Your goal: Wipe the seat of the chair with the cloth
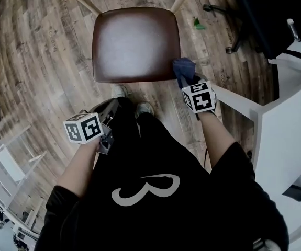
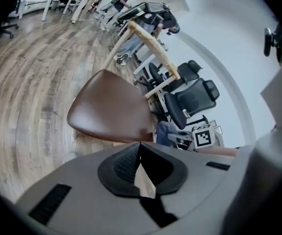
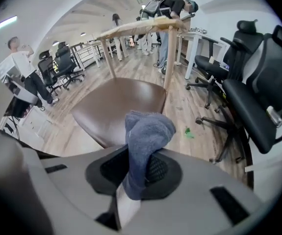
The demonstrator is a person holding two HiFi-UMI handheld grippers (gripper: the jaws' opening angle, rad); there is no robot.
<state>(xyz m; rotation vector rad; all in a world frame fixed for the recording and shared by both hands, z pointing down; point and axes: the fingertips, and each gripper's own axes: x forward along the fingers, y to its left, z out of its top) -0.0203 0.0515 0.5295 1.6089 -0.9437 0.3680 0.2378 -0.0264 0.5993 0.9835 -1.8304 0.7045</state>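
Cloth [image 3: 145, 136] sits clamped in your right hand-held gripper [image 3: 141, 173] at the chair seat's [image 1: 135, 43] near right corner. Your left hand-held gripper [image 2: 141, 168] is closed and empty. Wiping looks unstarted: lower the cloth onto the seat.

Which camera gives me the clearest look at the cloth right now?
The right gripper view: the blue cloth sits large and centred, clamped in the right gripper. The head view shows it as a small bunch at the seat's near right corner; the left gripper view catches only a blue sliver.
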